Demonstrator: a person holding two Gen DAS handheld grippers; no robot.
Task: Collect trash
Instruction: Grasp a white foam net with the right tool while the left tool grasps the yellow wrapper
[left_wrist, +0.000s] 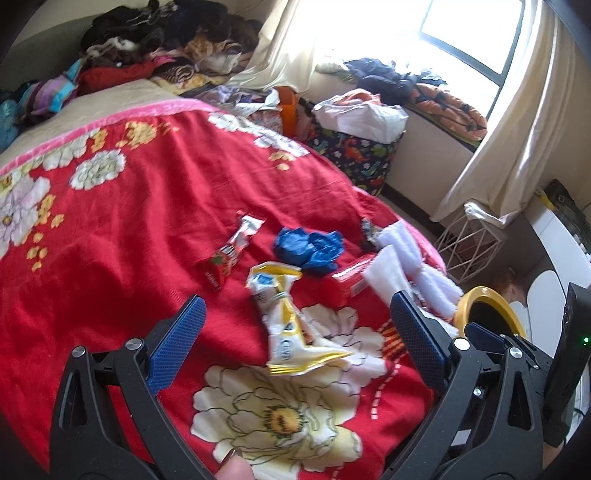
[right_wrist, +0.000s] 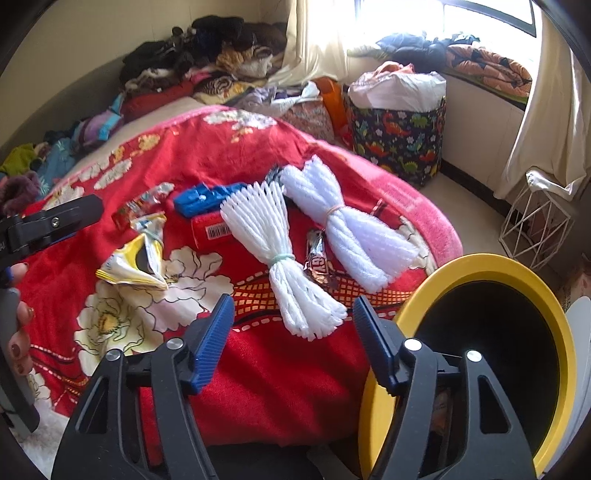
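1. A red floral blanket (left_wrist: 155, 206) covers the bed, with litter strewn across its near corner; all places below are given relative to the yellow-rimmed bin (right_wrist: 476, 354) standing just off that corner.

2. The left gripper (left_wrist: 295, 325) hangs above the blanket, jaws spread wide and holding nothing; a crumpled yellow-and-white wrapper (left_wrist: 291, 325) lies flat between its blue pads, left of the bin.

3. The right gripper (right_wrist: 293, 321) is likewise wide open and empty, poised at the blanket's edge immediately left of the bin, with the near end of a white foam net bundle (right_wrist: 280, 254) just ahead of its fingertips.

4. A second white foam net bundle (right_wrist: 343, 221) lies beyond the bin's rim toward the bed's rounded edge; a dark snack wrapper (right_wrist: 317, 258) sits between the two bundles.

5. Farther left of the bin: a red packet with a barcode (right_wrist: 212, 230), crumpled blue gloves (left_wrist: 310, 247) and a red-and-silver candy wrapper (left_wrist: 232, 254), each apart from the others with bare blanket between.

6. Behind the bin, open floor runs past a white wire basket (right_wrist: 535, 225) to a dinosaur-print bag (right_wrist: 399, 140) below the curtained window (right_wrist: 406, 22).

7. Piled clothes (left_wrist: 166, 40) crowd the bed's far end, well away from the bin.
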